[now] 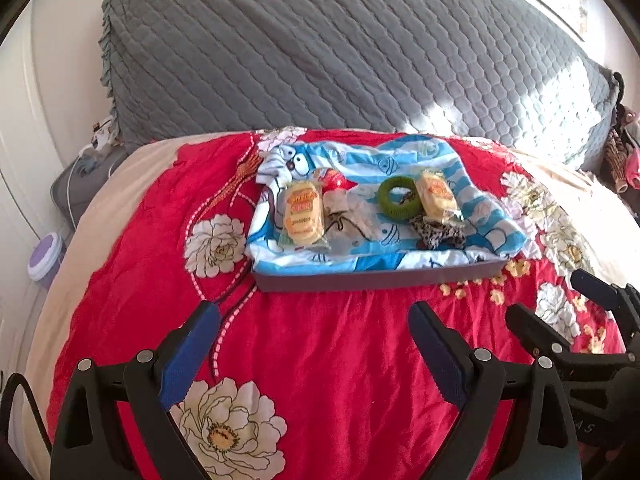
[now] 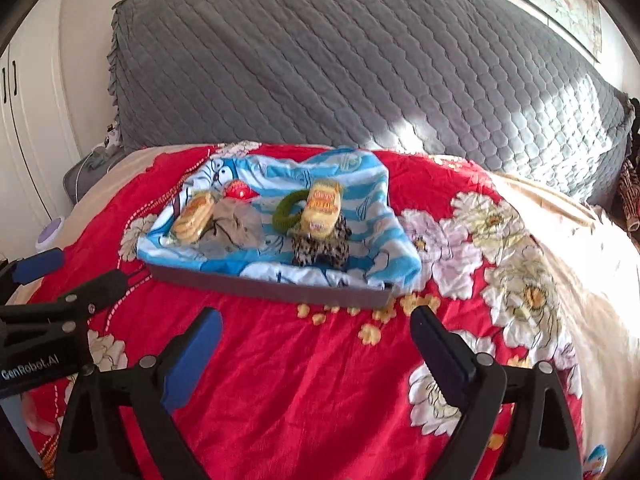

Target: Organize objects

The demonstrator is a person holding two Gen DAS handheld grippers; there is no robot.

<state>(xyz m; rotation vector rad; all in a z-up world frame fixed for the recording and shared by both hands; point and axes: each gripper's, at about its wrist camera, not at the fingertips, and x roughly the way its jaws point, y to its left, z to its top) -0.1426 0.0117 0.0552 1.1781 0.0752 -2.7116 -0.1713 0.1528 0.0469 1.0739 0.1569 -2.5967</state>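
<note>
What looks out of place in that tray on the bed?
The right snack pack sits tilted atop the leopard scrunchie and green ring. The blue cloth spills over the tray rim.

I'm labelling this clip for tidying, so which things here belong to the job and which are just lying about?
Part of the job:
- tray lined with blue cartoon cloth
- two snack packs
- green ring
- leopard scrunchie
- red item

Lying about:
- grey headboard cover
- red floral quilt
- purple-lidded tub

Left gripper and right gripper hover side by side, fingers spread.
</note>
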